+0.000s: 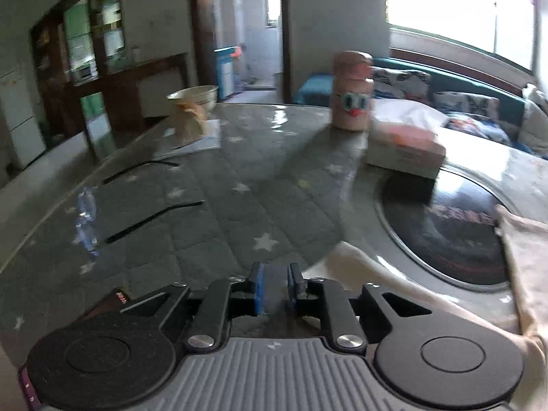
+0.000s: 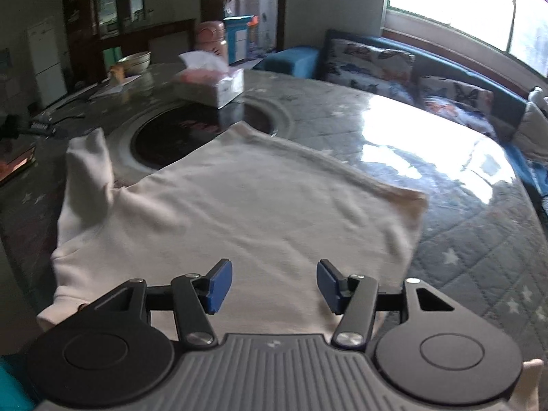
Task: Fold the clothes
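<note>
Cream garment [image 2: 239,212] lies spread flat on the star-print quilted table cover [image 2: 479,239] under glass; its far edge laps onto the dark round inset [image 2: 161,140] in the table middle. One sleeve [image 2: 90,164] sticks up at the left side in my right wrist view.

Right gripper [image 2: 274,286]: I see the blue pads well apart, hovering over the near part of the garment, nothing pinched between them.

Left gripper [image 1: 274,289]: pads nearly together with a narrow gap, only table cover visible through the gap, no cloth in it. It sits over bare cover just left of the garment's edge [image 1: 359,267]; more cream cloth shows at the right border of that view.

Beyond the garment: tissue box [image 2: 212,85] touching the far rim of the inset, pink bottle with a cartoon face [image 1: 352,92] behind it, bowl [image 1: 195,97] at the table's far left. Left view is motion-blurred.
</note>
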A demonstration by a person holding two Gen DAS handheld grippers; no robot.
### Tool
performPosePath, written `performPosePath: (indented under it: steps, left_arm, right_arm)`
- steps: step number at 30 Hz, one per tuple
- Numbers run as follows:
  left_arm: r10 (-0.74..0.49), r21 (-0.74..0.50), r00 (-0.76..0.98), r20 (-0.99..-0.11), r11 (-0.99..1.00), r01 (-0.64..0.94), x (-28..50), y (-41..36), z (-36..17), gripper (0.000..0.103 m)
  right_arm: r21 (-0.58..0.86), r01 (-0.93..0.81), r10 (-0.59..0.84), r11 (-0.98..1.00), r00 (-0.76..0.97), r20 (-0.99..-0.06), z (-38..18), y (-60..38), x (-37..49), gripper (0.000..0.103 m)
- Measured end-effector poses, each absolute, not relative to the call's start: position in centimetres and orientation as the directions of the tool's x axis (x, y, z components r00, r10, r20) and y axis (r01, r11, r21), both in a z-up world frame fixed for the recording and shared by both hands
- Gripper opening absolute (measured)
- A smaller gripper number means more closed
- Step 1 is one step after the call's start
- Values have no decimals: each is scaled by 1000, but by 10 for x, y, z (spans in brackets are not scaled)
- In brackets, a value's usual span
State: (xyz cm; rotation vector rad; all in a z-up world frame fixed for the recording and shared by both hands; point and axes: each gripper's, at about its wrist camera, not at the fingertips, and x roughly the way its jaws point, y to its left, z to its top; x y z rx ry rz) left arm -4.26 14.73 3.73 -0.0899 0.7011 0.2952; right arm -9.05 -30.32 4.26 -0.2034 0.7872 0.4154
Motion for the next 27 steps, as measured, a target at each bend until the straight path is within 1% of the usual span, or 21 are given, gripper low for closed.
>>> performPosePath:
  steps: [2, 6, 9, 10, 11, 15, 17, 19, 20, 21, 23, 27]
  left_arm:
    - [174, -38, 741, -649, 965, -259, -44, 142, 40, 16]
    - [-9, -110, 768, -640, 991, -80, -40, 115, 37, 17]
    - [-34, -107, 731, -681, 993, -54, -24, 106, 22, 17]
    - [-39, -105, 718, -695, 993, -48, -18, 103, 16, 17]
    - [-24, -80, 722, -691, 996, -44, -14, 101, 12, 17]
    - [72, 79, 755, -652, 996, -27, 1, 88, 7, 19]
    - [109, 138, 766, -634, 990, -26, 3, 85, 4, 29]
    - [129, 158, 773, -621, 987, -38, -4, 86, 2, 30]
    - [135, 157, 778, -614, 986, -47, -10, 89, 1, 35]
    - [138, 152, 780, -611, 987, -56, -15, 93, 1, 36]
    - [147, 144, 780, -608, 987, -73, -27, 102, 0, 45]
    - [179, 160, 751, -635, 982, -98, -32, 109, 6, 45]
  right_arm:
    - [-22, -447, 293, 894, 621, -727, 41, -299, -90, 56]
    - [-18, -455, 298, 890, 612, -732, 38, -294, -89, 56]
    - [-16, -460, 305, 888, 615, -728, 39, -293, -91, 57]
    - [-16, -461, 307, 887, 616, -725, 40, -292, -92, 59]
    - [-14, -461, 309, 887, 616, -725, 40, -293, -93, 62]
    - [-19, -461, 302, 887, 611, -731, 37, -292, -92, 62]
    - [-11, -463, 308, 886, 606, -733, 36, -292, -94, 62]
    - [-4, -472, 317, 882, 600, -735, 35, -290, -96, 62]
    - [-1, -482, 325, 876, 594, -736, 35, -288, -97, 62]
    - [-1, -491, 332, 871, 589, -737, 35, -287, -98, 62]
    - [7, -510, 349, 860, 580, -736, 36, -281, -99, 62]
    - [33, -577, 421, 816, 553, -719, 41, -259, -96, 60]
